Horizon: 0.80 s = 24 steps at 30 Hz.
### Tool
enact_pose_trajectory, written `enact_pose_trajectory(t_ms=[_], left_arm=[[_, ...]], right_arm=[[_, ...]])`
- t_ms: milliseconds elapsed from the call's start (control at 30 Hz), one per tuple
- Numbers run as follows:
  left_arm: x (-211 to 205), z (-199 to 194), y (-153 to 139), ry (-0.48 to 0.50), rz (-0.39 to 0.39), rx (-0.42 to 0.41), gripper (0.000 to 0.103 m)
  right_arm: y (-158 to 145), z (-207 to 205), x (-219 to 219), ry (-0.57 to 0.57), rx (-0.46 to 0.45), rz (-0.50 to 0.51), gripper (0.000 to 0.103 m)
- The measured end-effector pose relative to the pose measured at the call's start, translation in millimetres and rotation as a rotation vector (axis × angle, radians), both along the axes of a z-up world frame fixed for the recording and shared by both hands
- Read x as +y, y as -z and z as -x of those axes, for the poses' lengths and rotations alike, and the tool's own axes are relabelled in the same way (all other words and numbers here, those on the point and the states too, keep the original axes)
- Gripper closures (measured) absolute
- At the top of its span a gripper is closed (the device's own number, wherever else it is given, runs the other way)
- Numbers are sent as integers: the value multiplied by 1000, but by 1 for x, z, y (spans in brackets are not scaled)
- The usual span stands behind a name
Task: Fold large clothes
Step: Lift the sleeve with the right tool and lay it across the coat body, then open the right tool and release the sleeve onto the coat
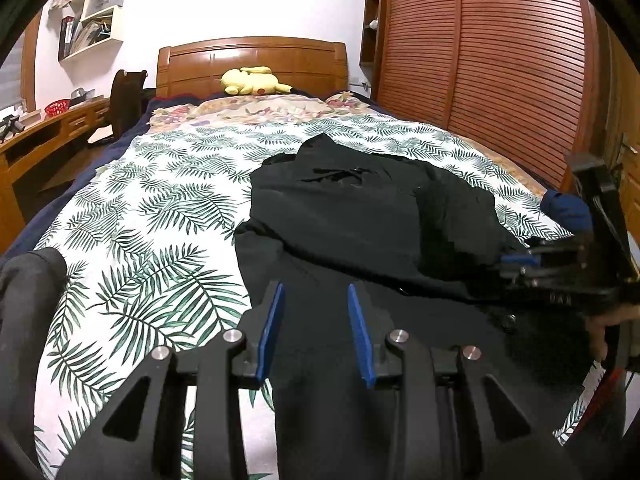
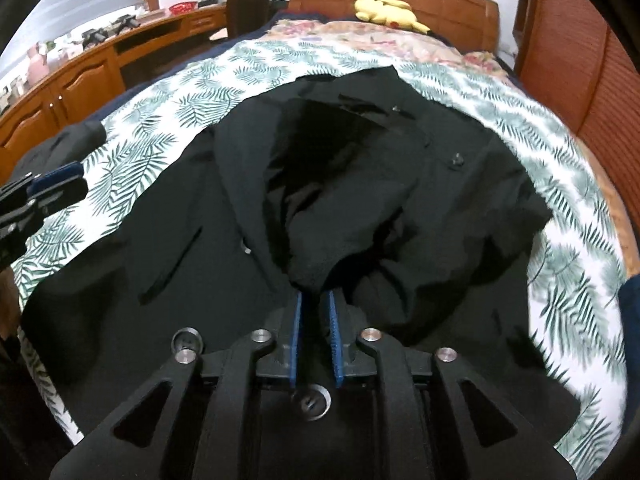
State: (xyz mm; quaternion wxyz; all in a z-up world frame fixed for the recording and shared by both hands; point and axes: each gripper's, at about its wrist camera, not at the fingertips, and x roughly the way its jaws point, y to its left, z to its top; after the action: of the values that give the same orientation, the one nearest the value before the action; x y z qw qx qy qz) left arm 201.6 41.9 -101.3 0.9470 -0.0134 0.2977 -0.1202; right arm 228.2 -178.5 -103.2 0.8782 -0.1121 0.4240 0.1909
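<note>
A large black coat (image 1: pixel 360 216) lies rumpled on the bed with the leaf-print sheet (image 1: pixel 160 208). It fills the middle of the right wrist view (image 2: pixel 360 184), with buttons showing. My left gripper (image 1: pixel 316 292) is open, its blue pads wide apart just above the coat's near left part, holding nothing. My right gripper (image 2: pixel 316 300) is shut on a fold of the coat's black cloth, which bunches up from between the blue pads. It also shows at the right edge of the left wrist view (image 1: pixel 516 260).
A yellow plush toy (image 1: pixel 252 80) lies by the wooden headboard (image 1: pixel 252 56). A wooden wardrobe (image 1: pixel 480 60) stands to the right, a desk (image 1: pixel 48 132) with a chair to the left. Another dark garment (image 1: pixel 28 280) lies at the bed's left edge.
</note>
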Motion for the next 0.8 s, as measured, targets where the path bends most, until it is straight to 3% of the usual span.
enact_pose_trajectory(t_ms=[33, 133, 467, 800], left_arm=[[0, 1, 0, -1, 2, -1, 72], [1, 3, -3, -16, 16, -14, 72], [-18, 14, -28, 4, 15, -48, 72], [-15, 34, -69, -9, 8, -117, 72]], right_arm=[[2, 4, -1, -1, 6, -2, 73], [4, 16, -1, -15, 7, 20, 64], [-16, 49, -16, -6, -40, -18, 61], [-30, 19, 7, -36, -63, -40, 60]])
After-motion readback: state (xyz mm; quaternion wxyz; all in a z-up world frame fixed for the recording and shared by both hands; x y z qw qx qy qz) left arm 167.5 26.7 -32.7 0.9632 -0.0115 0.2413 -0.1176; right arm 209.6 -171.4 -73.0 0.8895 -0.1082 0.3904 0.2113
